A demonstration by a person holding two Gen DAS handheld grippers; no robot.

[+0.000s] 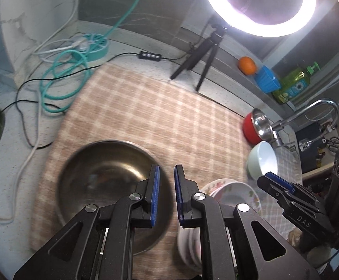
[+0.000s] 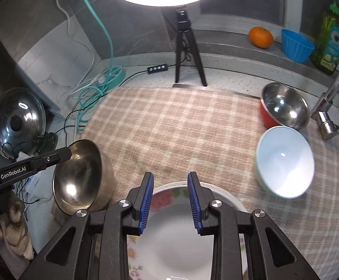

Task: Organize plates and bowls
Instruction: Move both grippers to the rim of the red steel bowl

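Two grippers hover over the checked cloth (image 2: 181, 126): the left gripper (image 1: 167, 186) nearly closed and empty above the steel bowl (image 1: 104, 182), the right gripper (image 2: 170, 200) (jaws slightly apart, empty) above the flowered plates (image 2: 169, 240) at the cloth's near edge.

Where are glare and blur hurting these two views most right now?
Left wrist view: the ring light blows out the top right, and the checked cloth and steel bowl are smeared by motion. Right wrist view: the same lamp flares along the top edge, a hot spot sits in the pale blue bowl, and the floral plate looks soft; the fisheye bends every edge.
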